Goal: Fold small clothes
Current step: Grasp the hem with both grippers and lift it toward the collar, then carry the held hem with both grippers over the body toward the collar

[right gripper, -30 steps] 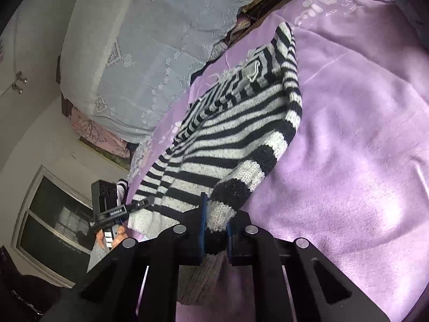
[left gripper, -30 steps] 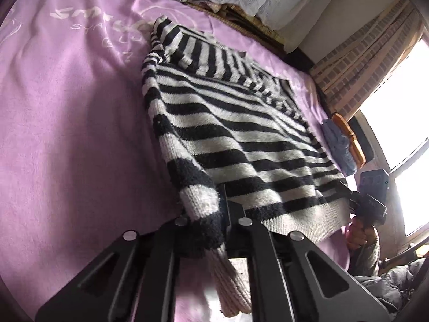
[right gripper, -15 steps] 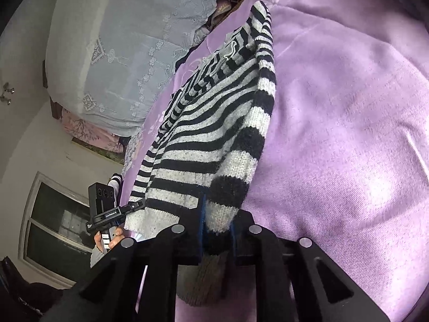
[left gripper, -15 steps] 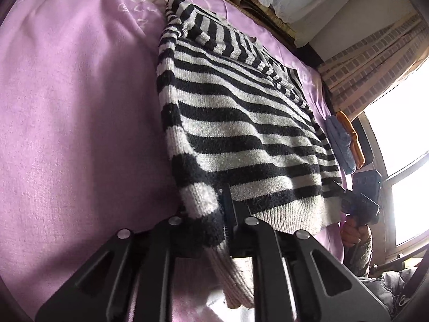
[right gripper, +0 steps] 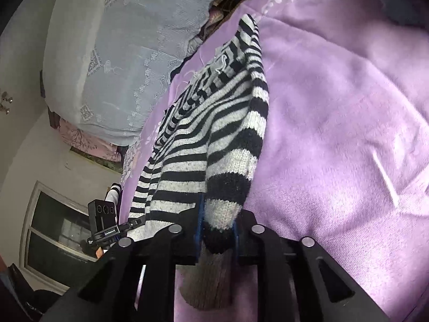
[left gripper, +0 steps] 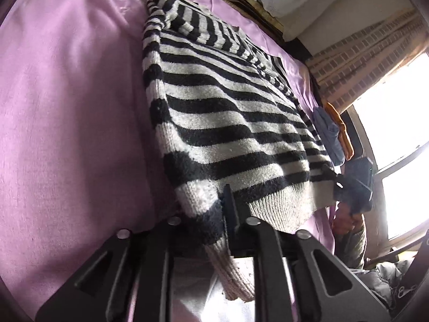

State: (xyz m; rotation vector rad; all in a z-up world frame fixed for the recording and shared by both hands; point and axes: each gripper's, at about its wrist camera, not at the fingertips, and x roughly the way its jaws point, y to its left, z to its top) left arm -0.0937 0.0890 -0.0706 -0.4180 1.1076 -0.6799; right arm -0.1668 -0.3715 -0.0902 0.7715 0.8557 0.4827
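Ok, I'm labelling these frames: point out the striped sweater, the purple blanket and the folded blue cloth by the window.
striped sweater (left gripper: 228, 123), left wrist view, middle of its body.
purple blanket (right gripper: 348, 134), right wrist view, bare stretch.
blue cloth (left gripper: 328, 134), left wrist view, its middle.

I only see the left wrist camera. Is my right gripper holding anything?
Observer: Yes. The right gripper has a sleeve of the black-and-white striped knitted sweater between its blue pads, and its jaws are opening.
Operator: Does the sleeve's end stick out?
Observer: Yes, the grey ribbed cuff hangs past the pads, toward the camera.
Operator: What's on the far side of the room?
Observer: Dark glass panes in a white frame, low on the pale wall.
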